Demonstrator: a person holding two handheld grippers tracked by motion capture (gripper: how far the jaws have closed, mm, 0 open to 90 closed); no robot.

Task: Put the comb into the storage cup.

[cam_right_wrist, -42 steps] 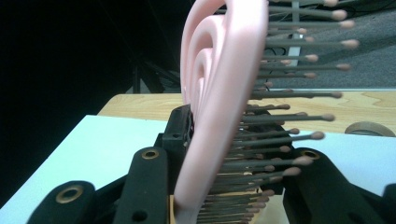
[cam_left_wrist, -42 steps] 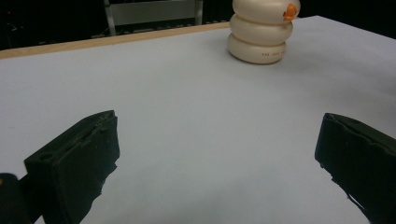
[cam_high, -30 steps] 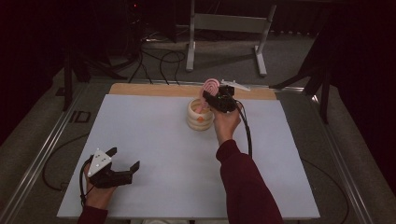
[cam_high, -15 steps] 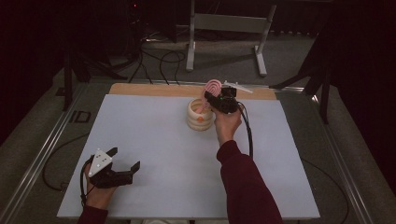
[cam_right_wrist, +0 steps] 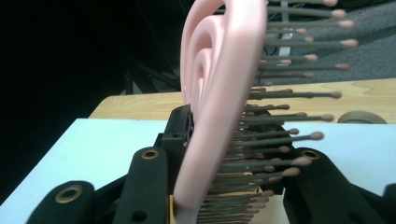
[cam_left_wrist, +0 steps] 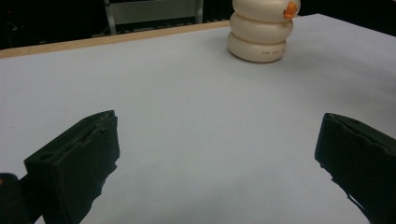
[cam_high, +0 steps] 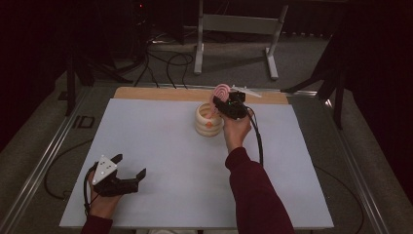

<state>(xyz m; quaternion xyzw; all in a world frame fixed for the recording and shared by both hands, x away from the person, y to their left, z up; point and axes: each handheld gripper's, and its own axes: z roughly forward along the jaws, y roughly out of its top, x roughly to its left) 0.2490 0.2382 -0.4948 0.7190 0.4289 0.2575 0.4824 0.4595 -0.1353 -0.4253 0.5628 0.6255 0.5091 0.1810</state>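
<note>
A pink hairbrush [cam_high: 222, 92] with dark bristles stands upright in my right gripper [cam_high: 225, 104], just above and behind a cream ribbed holder [cam_high: 208, 122] with an orange spot on it. In the right gripper view the jaws press on both sides of the brush [cam_right_wrist: 219, 93] near its base; the right gripper [cam_right_wrist: 229, 179] is shut on it. My left gripper [cam_high: 130, 166] rests at the near left of the white mat [cam_high: 160, 146], open with nothing between its jaws. From the left gripper [cam_left_wrist: 215, 154] the holder [cam_left_wrist: 261, 32] stands far ahead.
A wooden strip [cam_high: 160, 93] runs along the mat's far edge, with a flat brown ring [cam_right_wrist: 362, 117] lying on it. Behind the table stand a metal frame [cam_high: 234, 24] and floor cables [cam_high: 160, 63]. Metal rails [cam_high: 44, 165] border the table's sides.
</note>
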